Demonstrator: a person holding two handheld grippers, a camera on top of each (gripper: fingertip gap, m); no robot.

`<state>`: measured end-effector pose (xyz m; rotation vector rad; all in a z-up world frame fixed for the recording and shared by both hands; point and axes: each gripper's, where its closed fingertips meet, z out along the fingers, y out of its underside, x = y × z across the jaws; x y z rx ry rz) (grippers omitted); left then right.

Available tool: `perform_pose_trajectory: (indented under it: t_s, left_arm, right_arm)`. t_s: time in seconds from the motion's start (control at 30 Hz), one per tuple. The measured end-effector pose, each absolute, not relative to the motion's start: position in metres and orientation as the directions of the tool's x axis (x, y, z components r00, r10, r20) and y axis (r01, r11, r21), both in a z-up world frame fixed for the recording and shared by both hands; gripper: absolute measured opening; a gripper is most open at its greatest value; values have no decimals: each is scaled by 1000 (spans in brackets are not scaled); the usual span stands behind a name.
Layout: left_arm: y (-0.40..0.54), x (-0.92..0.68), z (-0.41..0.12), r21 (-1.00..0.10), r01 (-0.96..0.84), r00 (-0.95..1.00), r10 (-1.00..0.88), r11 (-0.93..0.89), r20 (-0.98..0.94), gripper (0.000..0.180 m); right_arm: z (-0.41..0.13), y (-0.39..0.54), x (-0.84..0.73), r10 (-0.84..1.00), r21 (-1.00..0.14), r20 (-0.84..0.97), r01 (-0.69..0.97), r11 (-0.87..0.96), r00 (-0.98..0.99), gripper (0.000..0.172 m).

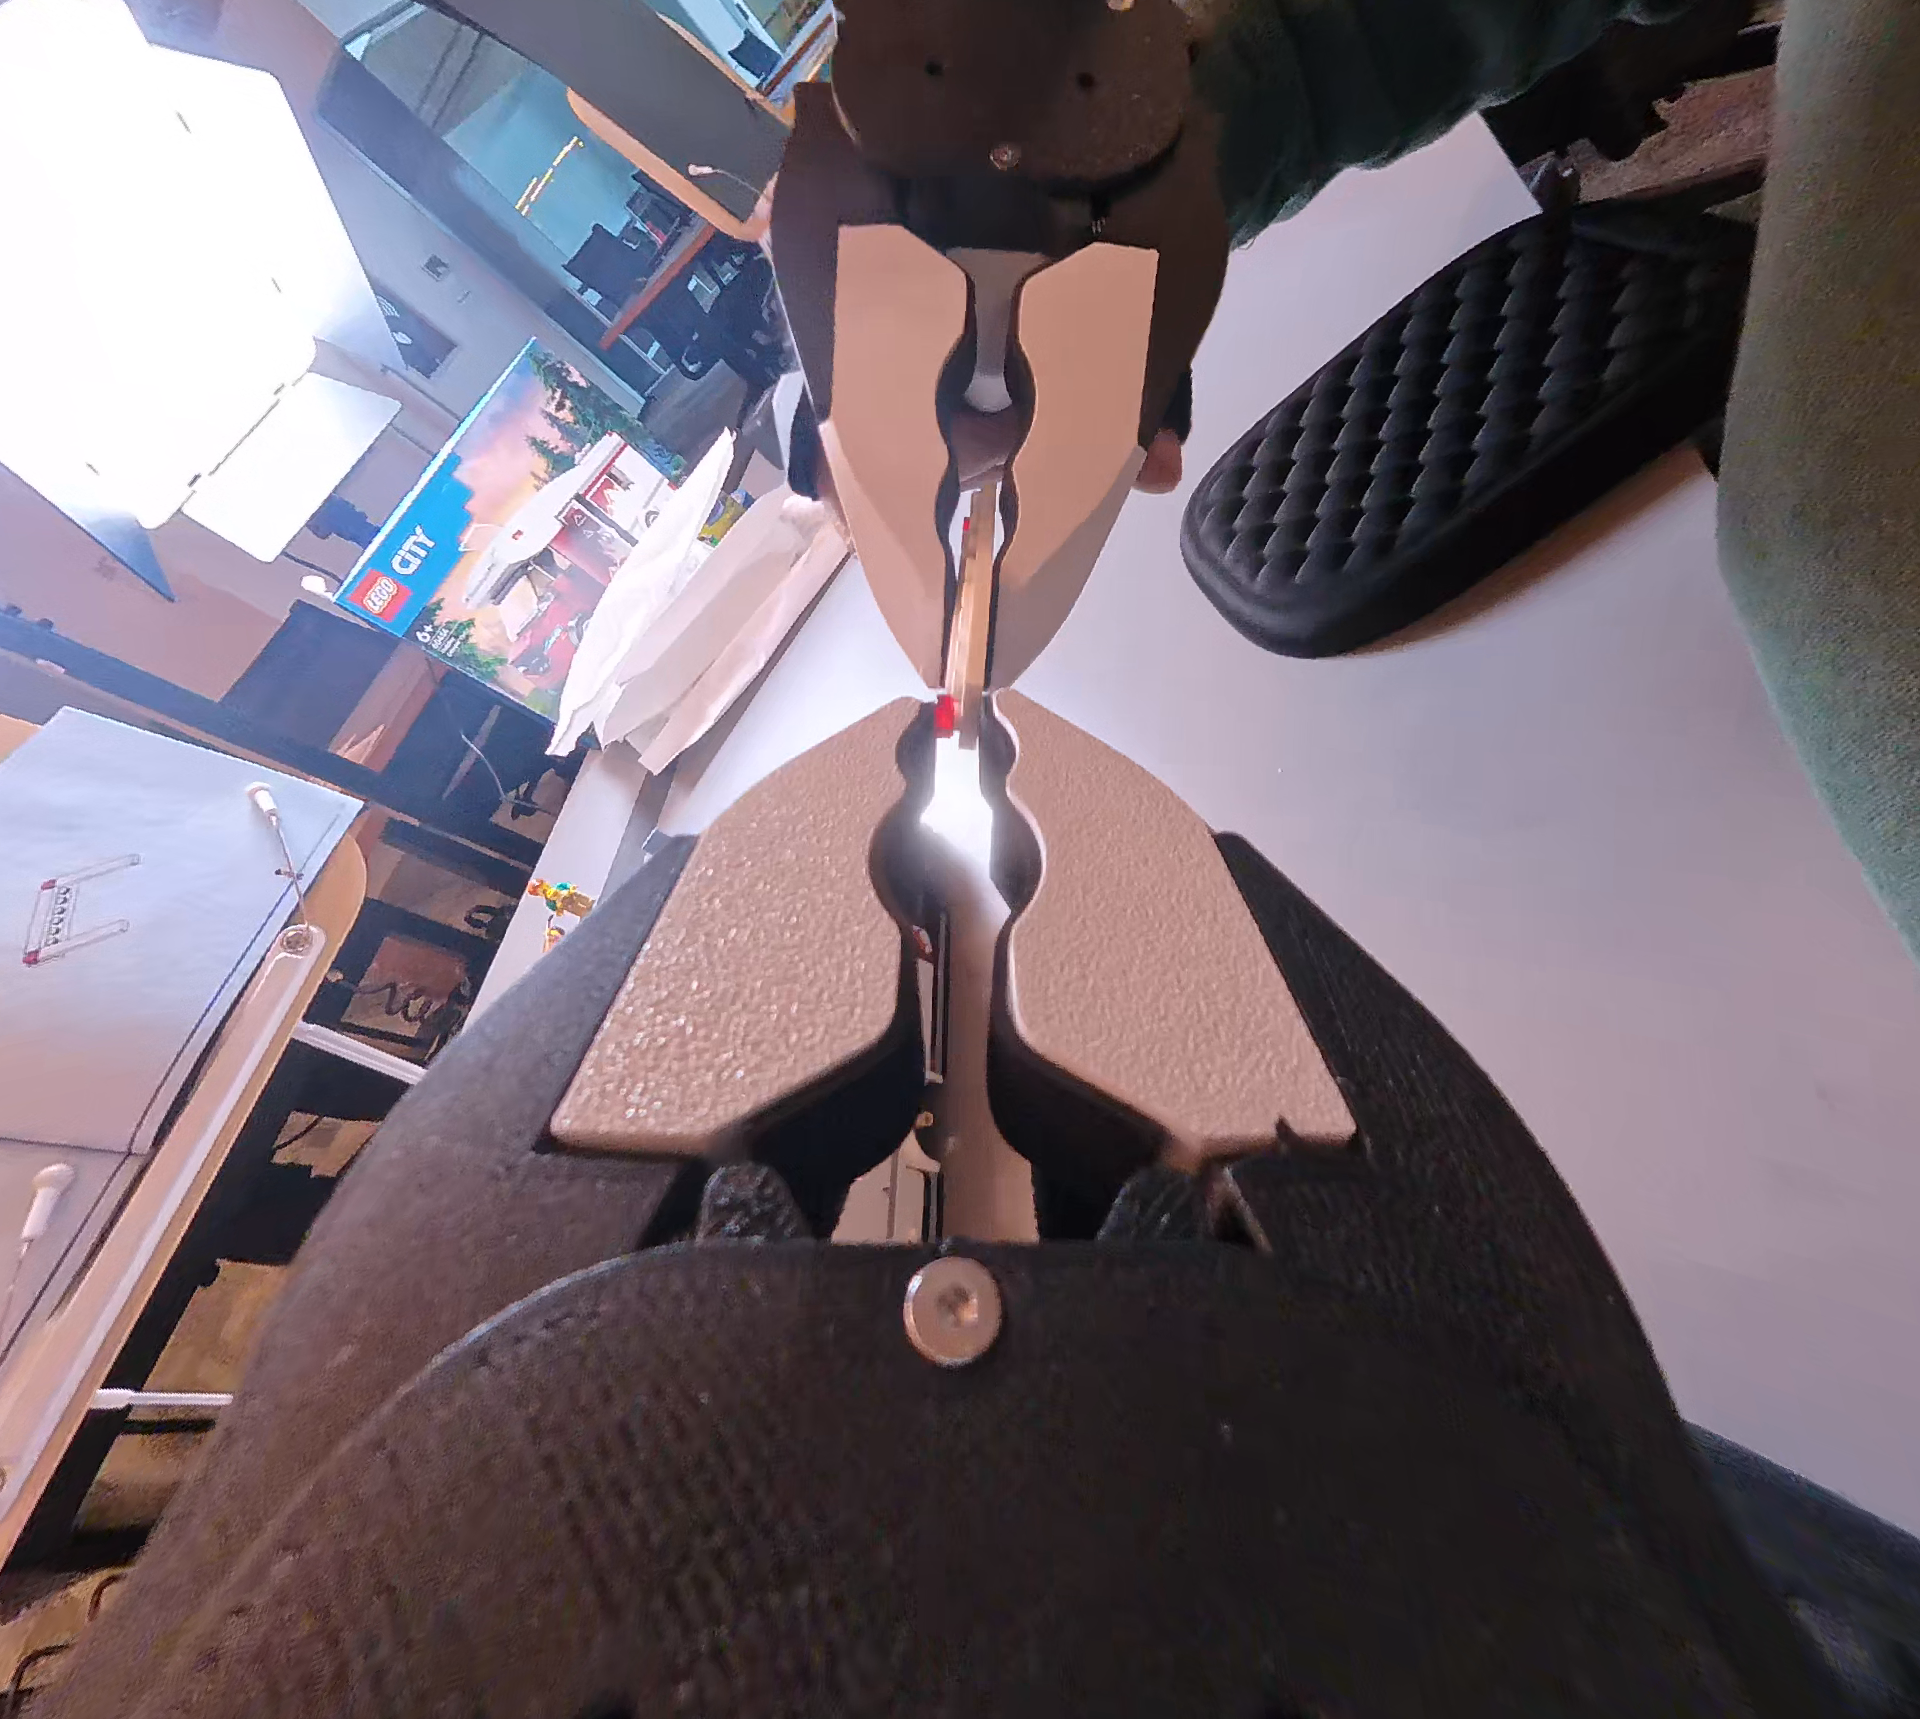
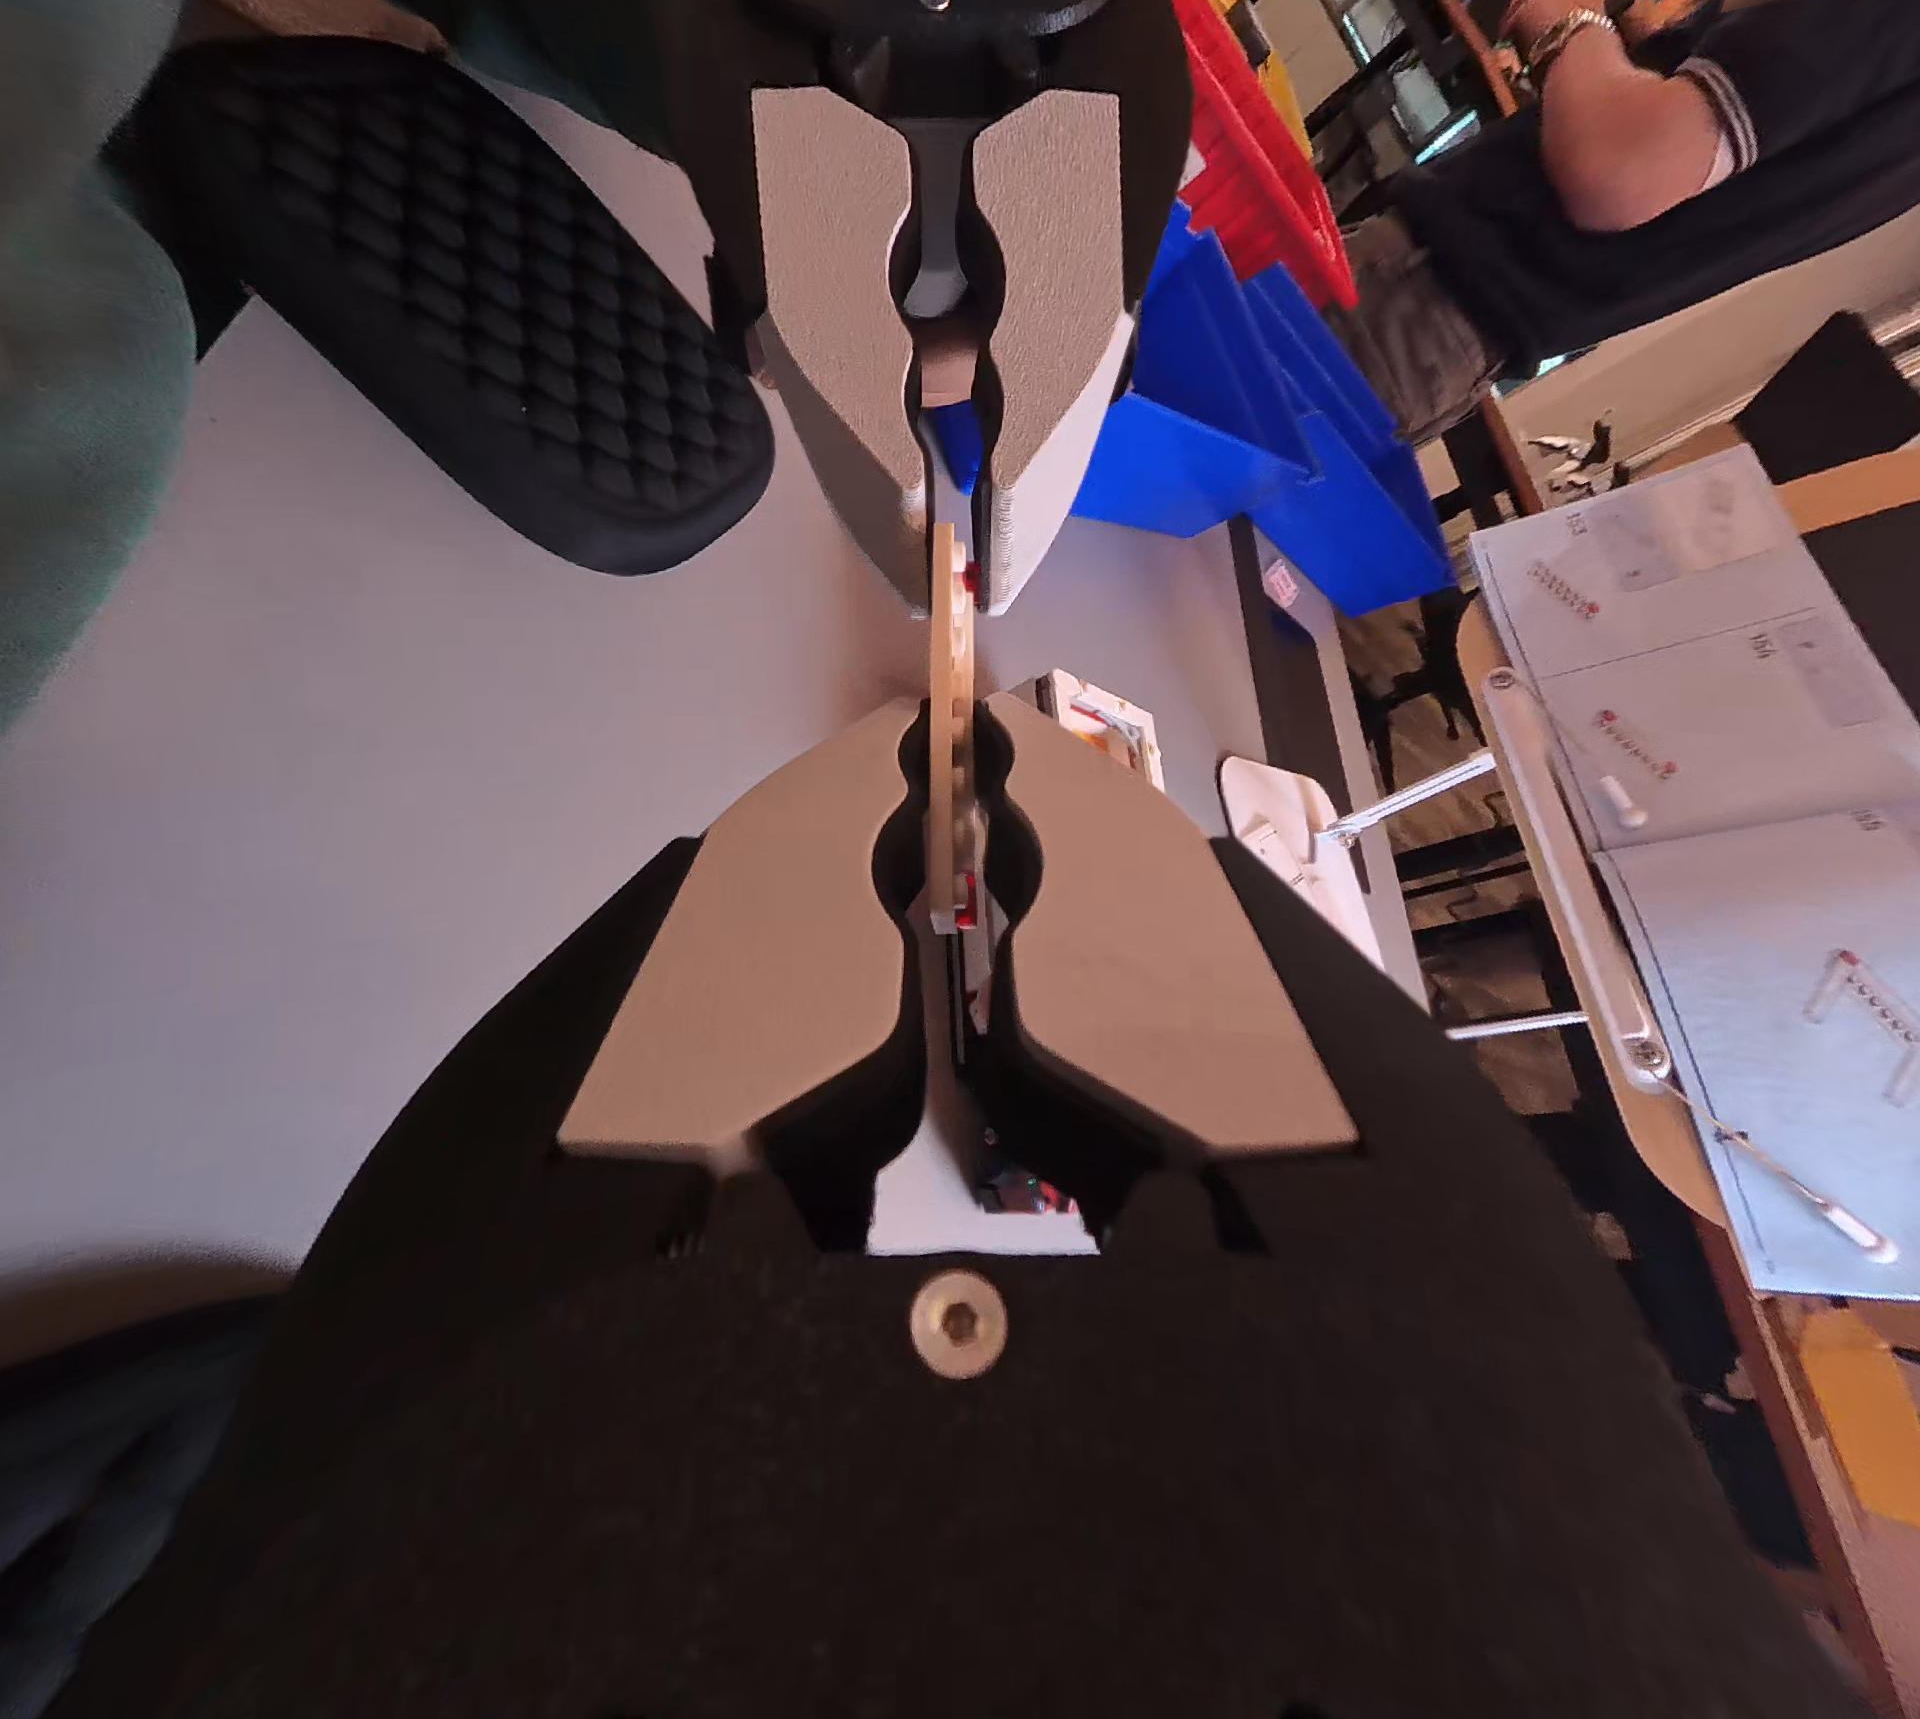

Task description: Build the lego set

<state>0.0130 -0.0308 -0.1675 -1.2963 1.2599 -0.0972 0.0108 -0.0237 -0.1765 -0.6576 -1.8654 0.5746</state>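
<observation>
Left wrist view has your two tongs meeting tip to tip above the pale worktop (image 1: pixel 1455 838), with a long tan studded strip (image 1: pixel 971 620) bridging them edge-on. Your left tongs (image 1: pixel 961 719) are nearly closed and pinch the near end of that strip, right where a small red piece (image 1: pixel 944 713) sits on its side. Your right tongs (image 1: pixel 968 682), coming in from the far side, are pinched on the other stretch of the same strip, so both ends are caught and the strip hangs clear of the worktop.

From the right wrist view the strip runs deep between that gripper's pads, with another small red piece (image 2: pixel 967 900) far back in the gap, while the left tongs only bite the last bit of the far end.

My read: keep both grips in one straight line, since a thin strip caught at both ends will likely flex or pop if one wrist twists. The left bite looks shallow, so I'd keep the squeeze gentle and even there.

Off to the side there's a black padded armrest (image 1: pixel 1455 443), blue bins (image 2: pixel 1278 422), and an open booklet (image 2: pixel 1714 786).
</observation>
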Motion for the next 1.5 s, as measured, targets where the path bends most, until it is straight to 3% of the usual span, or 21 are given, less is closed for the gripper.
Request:
perform_pose_trajectory:
  t_s: [0.5,0.63,0.67,0.73,0.8,0.9,1.0,1.13,1.23,1.3,1.4,1.5]
  left_arm:
    - [-43,13,-185,-656,-643,290,-668,395,-686,6]
    - [-33,7,-185,-771,-542,393,-709,335,-585,6]
    - [-29,5,-184,-824,-487,445,-730,289,-518,9]
    - [-21,-1,-192,-920,-375,502,-809,117,-307,43]
    - [-21,-1,-190,-981,-186,496,-867,-59,-42,45]
    - [-15,-1,-181,-963,48,432,-863,-267,261,44]
    - [-8,1,-187,-940,59,414,-849,-335,328,30]
    - [-3,2,-197,-967,-87,479,-861,-241,171,18]
    - [-1,0,-198,-972,-142,491,-866,-185,93,18]
    - [0,-2,-201,-977,-175,491,-871,-124,23,18]
    - [0,-8,-205,-979,-187,478,-878,-76,-23,18]
    - [0,-11,-210,-978,-206,470,-881,-39,-64,18]
  right_arm:
    - [-195,-36,11,742,-732,523,224,643,-418,6]
    - [-196,-25,5,753,-724,562,236,648,-342,6]
    - [-196,-21,3,745,-710,585,243,661,-321,6]
    - [-195,-9,0,716,-668,648,257,699,-260,5]
    - [-195,0,-1,657,-606,727,264,750,-200,6]
    - [-196,7,-5,525,-477,839,267,837,-144,6]
    - [-196,8,-11,393,-355,913,259,898,-112,6]
    - [-197,10,-15,350,-313,930,252,916,-115,6]
    - [-201,11,-17,477,-437,869,245,865,-135,9]
    - [-207,12,-16,629,-582,756,252,773,-184,15]
    - [-215,15,-10,839,-788,473,295,540,-270,28]
    - [-224,14,-3,916,-875,201,356,327,-348,29]
